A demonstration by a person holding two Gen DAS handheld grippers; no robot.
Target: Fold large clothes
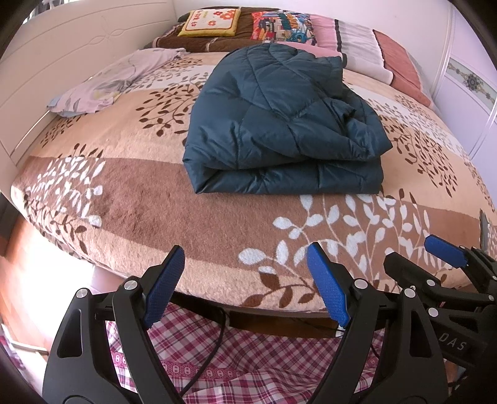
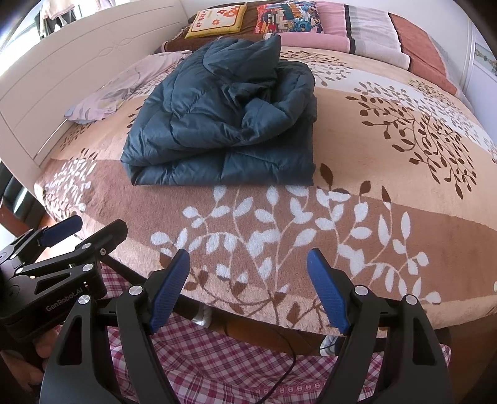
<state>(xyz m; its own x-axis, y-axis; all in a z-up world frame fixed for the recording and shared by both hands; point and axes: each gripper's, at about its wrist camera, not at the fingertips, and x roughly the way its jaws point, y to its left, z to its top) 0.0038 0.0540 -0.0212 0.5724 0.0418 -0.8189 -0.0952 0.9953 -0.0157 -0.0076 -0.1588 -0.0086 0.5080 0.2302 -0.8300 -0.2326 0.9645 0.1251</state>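
A dark teal quilted jacket lies folded in a thick bundle on the bed; it also shows in the right wrist view. My left gripper is open and empty, held back at the bed's near edge, well short of the jacket. My right gripper is open and empty, also at the near edge. The right gripper shows at the right of the left wrist view. The left gripper shows at the lower left of the right wrist view.
The bed has a brown and beige leaf-print blanket. A pale lilac garment lies at the far left. Pillows lie at the far end. A white bed board runs along the left. A plaid cloth hangs below my grippers.
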